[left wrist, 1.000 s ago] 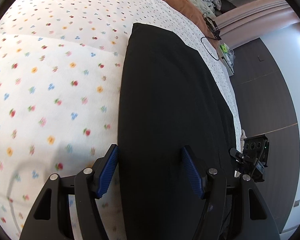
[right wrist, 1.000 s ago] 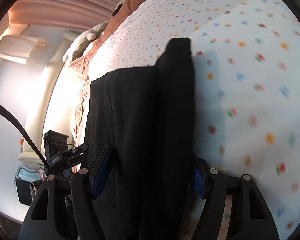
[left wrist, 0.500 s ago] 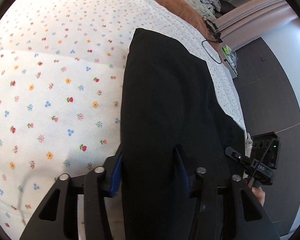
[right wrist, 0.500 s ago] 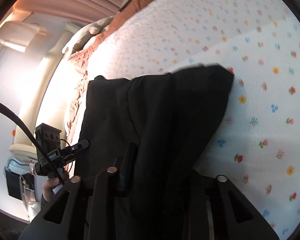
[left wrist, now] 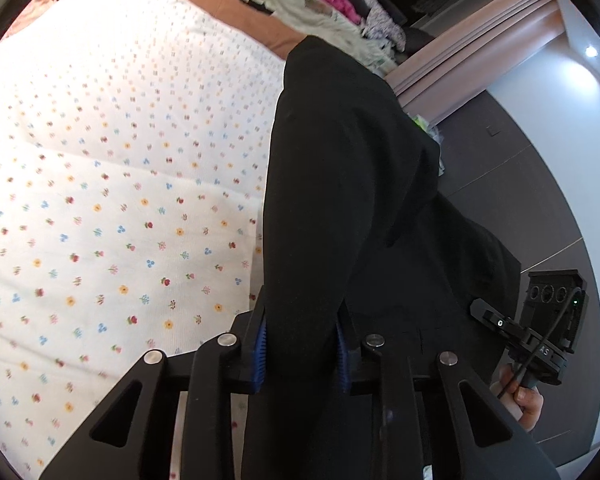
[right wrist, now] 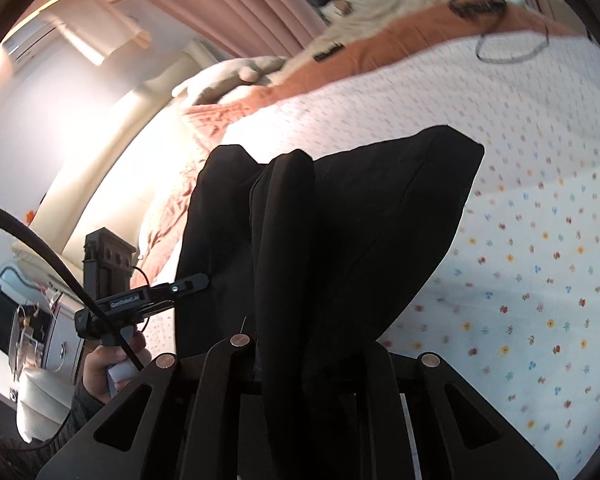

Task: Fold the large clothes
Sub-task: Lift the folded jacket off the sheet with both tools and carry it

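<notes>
A large black garment is lifted off a bed with a white flower-print sheet. My left gripper is shut on one edge of it, blue pads pressed on the cloth. In the right wrist view the same black garment hangs in folds from my right gripper, which is shut on it; the fingertips are hidden by the cloth. The right gripper also shows in the left wrist view at the lower right, and the left gripper shows in the right wrist view at the left.
A brown blanket and a pile of pale and pink clothes lie at the far end of the bed. A black cable lies on the sheet. Pink curtains and a dark floor flank the bed.
Both grippers have closed on the black garment and raised it off the sheet. It lay flat a second ago; it now hangs between the grippers.
</notes>
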### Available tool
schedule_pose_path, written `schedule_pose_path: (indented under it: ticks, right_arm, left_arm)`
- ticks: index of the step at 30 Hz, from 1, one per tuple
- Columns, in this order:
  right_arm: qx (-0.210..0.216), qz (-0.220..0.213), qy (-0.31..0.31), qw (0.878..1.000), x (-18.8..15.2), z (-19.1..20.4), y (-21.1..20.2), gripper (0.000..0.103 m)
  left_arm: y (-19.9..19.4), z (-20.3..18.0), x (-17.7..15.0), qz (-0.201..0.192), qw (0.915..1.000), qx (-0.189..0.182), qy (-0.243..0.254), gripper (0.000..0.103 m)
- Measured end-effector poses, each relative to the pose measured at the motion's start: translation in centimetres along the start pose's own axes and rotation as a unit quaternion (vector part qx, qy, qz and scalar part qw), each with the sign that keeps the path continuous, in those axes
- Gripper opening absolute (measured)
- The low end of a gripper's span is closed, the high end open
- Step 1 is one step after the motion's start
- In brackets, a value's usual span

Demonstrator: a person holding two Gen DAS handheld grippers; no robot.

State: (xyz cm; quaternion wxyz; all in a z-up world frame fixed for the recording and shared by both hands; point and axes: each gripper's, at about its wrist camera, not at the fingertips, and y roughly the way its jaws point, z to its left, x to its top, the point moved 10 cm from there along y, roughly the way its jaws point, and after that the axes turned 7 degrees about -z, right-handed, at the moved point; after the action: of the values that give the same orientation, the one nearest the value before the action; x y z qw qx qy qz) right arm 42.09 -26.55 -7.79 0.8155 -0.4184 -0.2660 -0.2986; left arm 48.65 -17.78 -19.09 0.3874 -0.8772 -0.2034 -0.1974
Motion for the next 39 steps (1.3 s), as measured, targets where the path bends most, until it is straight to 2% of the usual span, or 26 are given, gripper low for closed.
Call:
schedule_pose_path:
  ticks: [10,19,25,29,39]
  right_arm:
    - [0.037,-0.038,-0.050,0.997,-1.1,7.4,-5.8,0.012]
    - [0.076,-0.052,-0.091,0.992,-1.4,13.9,-6.3,0.012]
    - [0.107,-0.047,-0.104,0.988,-2.1,17.6,-4.2,0.012]
    - [0.126,-0.041,-0.109,0.985,-0.8,18.7,-0.8,0.012]
    - [0.174,-0.011,-0.129,0.976,0.1,22.5,5.5,0.012]
  left_arm:
    - [-8.7,-2.1,2.5,-0.074,0.9967,-0.032,0.015,0.026]
    - [-17.0,-0.5,5.6,-0.133,0.9904,-0.031,0.023,0.025]
    - [-22.7,2.6,7.3,-0.168,0.9855,-0.022,0.015,0.025]
    - [-25.8,5.0,8.3,-0.188,0.9820,-0.013,0.010,0.024]
    - [-32.6,11.3,7.2,-0.237,0.9712,0.021,-0.013,0.024]
